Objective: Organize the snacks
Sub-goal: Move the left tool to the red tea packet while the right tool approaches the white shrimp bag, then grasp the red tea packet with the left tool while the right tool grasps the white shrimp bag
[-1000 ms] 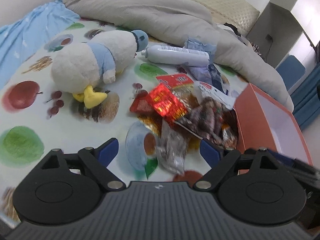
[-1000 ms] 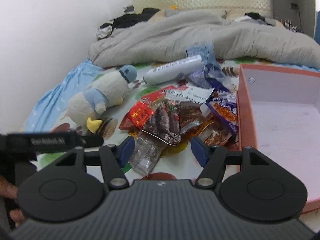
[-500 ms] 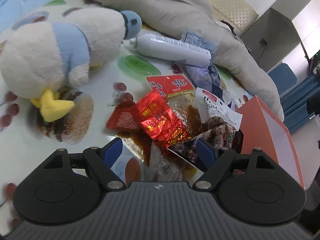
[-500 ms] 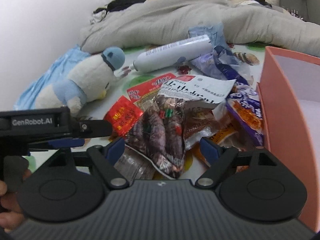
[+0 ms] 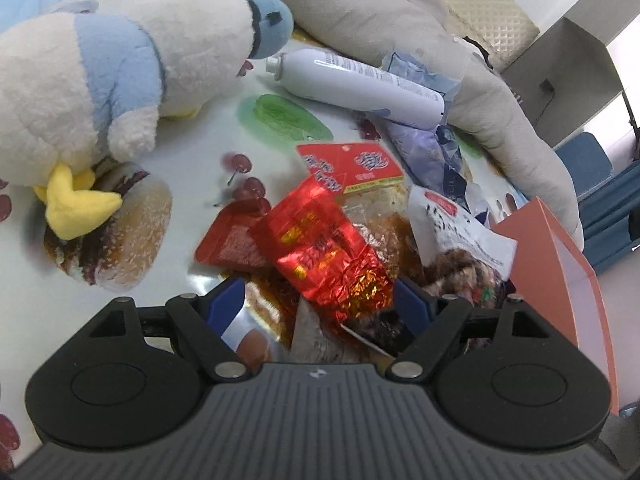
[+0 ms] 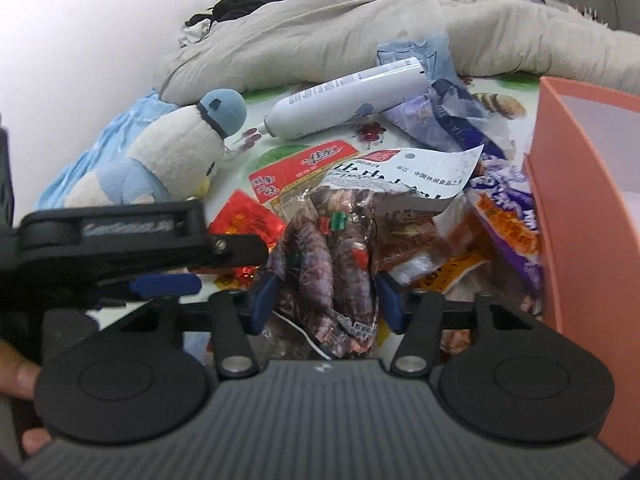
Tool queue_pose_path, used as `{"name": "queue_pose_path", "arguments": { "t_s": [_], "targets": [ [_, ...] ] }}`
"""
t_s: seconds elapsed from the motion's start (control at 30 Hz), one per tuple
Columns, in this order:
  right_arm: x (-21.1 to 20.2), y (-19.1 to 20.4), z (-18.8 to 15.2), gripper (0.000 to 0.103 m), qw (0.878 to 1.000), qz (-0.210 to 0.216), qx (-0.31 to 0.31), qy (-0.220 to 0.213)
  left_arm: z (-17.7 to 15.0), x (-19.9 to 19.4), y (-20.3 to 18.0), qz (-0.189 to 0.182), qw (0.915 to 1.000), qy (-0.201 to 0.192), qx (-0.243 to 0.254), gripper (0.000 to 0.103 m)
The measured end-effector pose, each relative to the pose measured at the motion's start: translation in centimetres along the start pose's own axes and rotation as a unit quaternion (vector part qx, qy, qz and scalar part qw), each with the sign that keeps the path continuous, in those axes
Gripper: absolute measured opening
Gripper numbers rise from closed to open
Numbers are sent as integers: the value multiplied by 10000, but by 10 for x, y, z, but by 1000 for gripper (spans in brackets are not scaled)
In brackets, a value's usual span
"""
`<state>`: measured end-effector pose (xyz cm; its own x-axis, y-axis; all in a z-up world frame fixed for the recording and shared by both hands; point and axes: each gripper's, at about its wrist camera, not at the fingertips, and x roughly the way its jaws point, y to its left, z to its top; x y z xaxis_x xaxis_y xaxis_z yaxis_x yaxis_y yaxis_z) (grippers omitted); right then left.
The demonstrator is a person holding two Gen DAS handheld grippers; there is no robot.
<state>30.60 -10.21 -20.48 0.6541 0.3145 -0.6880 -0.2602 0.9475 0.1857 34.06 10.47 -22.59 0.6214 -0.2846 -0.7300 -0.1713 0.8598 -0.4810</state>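
A heap of snack packets lies on the fruit-print sheet beside an orange box [image 5: 560, 264]. My left gripper [image 5: 318, 304] is open and low over the heap. The lower end of a red foil packet [image 5: 328, 256] lies between its blue fingers, with a gap on each side. My right gripper [image 6: 326, 300] is closing. Its blue pads meet both sides of a clear bag of dark snack sticks [image 6: 332, 264] with a white printed top. A purple packet [image 6: 508, 208] lies against the orange box [image 6: 580, 200].
A white and blue plush bird [image 5: 100, 92] lies left of the heap, and a white bottle [image 5: 360, 84] lies behind it. A grey duvet [image 5: 360, 0] is bunched along the back. The left tool's black frame [image 6: 120, 232] crosses the right wrist view, with a hand at the edge.
Both grippers have come down and forward onto the heap. The right jaws widened, then narrowed around the clear bag of dark sticks. The red foil packet now sits between the left fingers.
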Motion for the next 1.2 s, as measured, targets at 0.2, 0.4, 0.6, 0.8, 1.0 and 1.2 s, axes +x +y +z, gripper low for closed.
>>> {"name": "queue_pose_path", "arguments": {
  "t_s": [0.2,0.4,0.6,0.8,1.0,1.2],
  "targets": [
    [-14,-5,-5,39,9999,-66,-47,-78,-3,12,-13,171,9994,64,287,85],
    [-32,-7,-11,31,9995,-120,-207,-220,-6,14,-28,184,9974,74,690,85],
    [-43,-10,-20,27,9992,-123,-344,-177,-11,27,-43,464,9923,160,1140,81],
    [-48,-12,-30,26,9991,-143,-373,-142,-20,24,-42,560,9910,32,1213,56],
    [-57,-4,-37,26,9986,-83,-511,-132,-26,3,-47,555,9871,-221,1482,52],
    [-70,8,-55,26,9979,-57,-649,-12,-38,-27,-44,390,9880,-272,1471,51]
  ]
}}
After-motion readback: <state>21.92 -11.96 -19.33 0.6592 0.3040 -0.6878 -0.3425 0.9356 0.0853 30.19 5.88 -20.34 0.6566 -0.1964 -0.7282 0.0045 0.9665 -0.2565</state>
